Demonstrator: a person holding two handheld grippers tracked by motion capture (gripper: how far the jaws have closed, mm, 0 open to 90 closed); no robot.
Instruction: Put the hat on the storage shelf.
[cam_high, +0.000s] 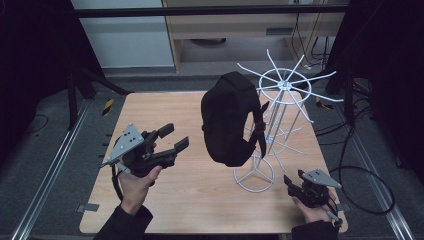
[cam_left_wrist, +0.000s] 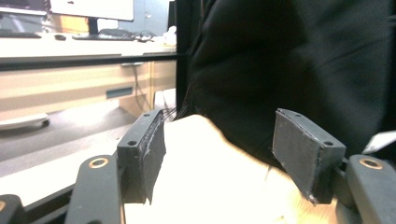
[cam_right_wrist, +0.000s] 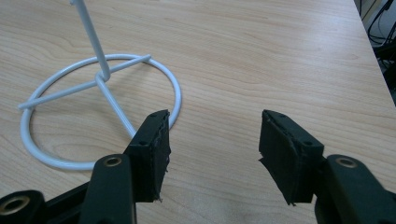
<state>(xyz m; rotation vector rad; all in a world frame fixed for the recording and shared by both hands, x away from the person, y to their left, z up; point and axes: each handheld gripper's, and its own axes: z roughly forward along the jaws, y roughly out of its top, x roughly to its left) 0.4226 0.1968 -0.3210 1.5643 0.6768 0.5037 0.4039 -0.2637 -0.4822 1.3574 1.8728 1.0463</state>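
- Resting low at near right bench (cam_high: 200, 200) edge: right gripper (cam_high: 295, 181), jaws apart, nothing between, aiming at rack's ring base (cam_right_wrist: 100, 112).
- Hovering at left: left gripper (cam_high: 175, 137), jaws spread wide, empty, facing the bag.
- Hanging mid-bench off white wire rack (cam_high: 285, 87): black backpack (cam_high: 227, 120), looking soft, saggy, fairly light; likely gripping best at strap (cam_high: 260, 132) or top edge, not slack fabric.

High view sits above the near edge, looking fwd and down over the whole table (cam_high: 200, 200). Left gripper view rides low, facing across the tabletop – very close to the black backpack (cam_left_wrist: 289, 65). Right gripper view tilts down at the white wire stand (cam_right_wrist: 100, 79) base, close up – the high view shows that base too.
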